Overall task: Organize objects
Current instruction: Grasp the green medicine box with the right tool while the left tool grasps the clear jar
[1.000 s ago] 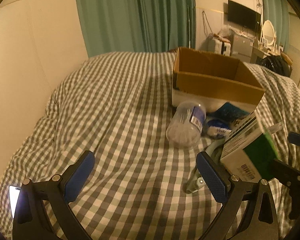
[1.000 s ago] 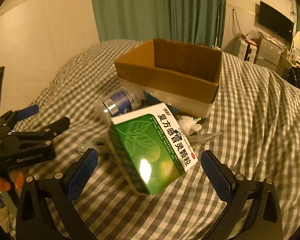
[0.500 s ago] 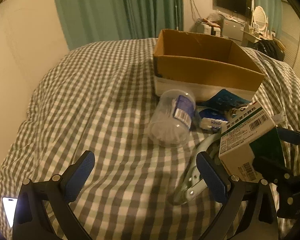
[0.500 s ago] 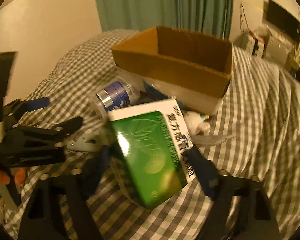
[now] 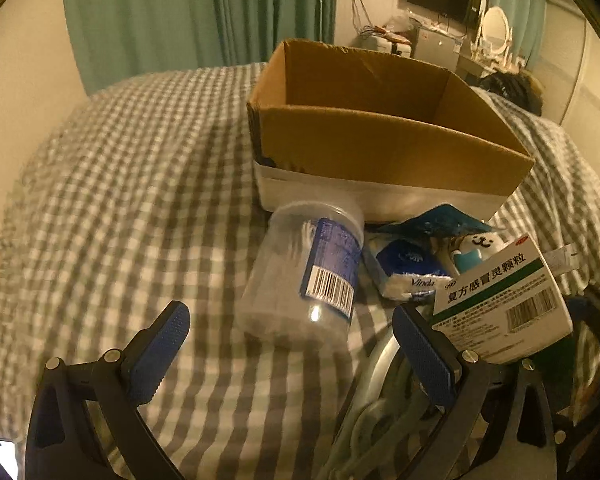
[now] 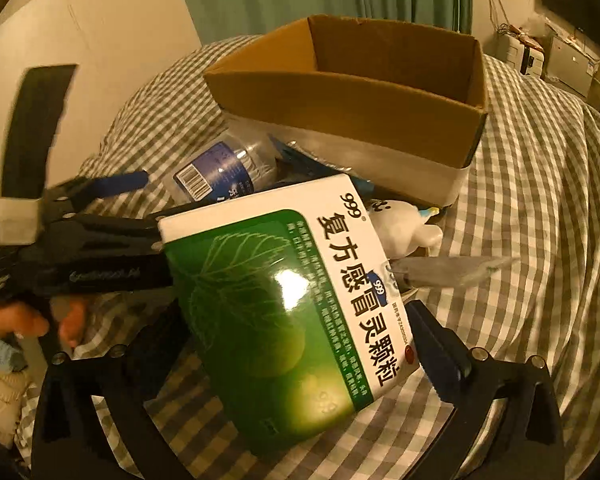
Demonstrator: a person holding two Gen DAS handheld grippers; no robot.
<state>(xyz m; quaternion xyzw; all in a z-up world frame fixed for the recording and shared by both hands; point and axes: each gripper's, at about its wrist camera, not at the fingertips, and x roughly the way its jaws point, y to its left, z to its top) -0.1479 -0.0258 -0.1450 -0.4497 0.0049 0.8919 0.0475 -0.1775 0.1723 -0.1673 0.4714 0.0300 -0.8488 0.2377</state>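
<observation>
The medicine box point(image 6: 284, 304) sits tilted in our right claw point(image 6: 296, 352); it could slip before reaching the cardboard box point(image 6: 352, 92). Our left claw point(image 5: 296, 344) gapes wide, empty.

Bed point(image 5: 132, 184), covered by a grey-and-white checked duvet. Lying on it: open cardboard box point(image 5: 380, 148); clear plastic jar point(image 5: 300, 276) on its side, just before the box; blue tissue pack point(image 5: 408, 272); white bear-shaped toy point(image 6: 404, 226); metal clamp point(image 5: 376, 392), partly hidden.

"999" on medicine box point(image 6: 300, 300), "Vinda" on tissue pack point(image 5: 410, 274)
</observation>
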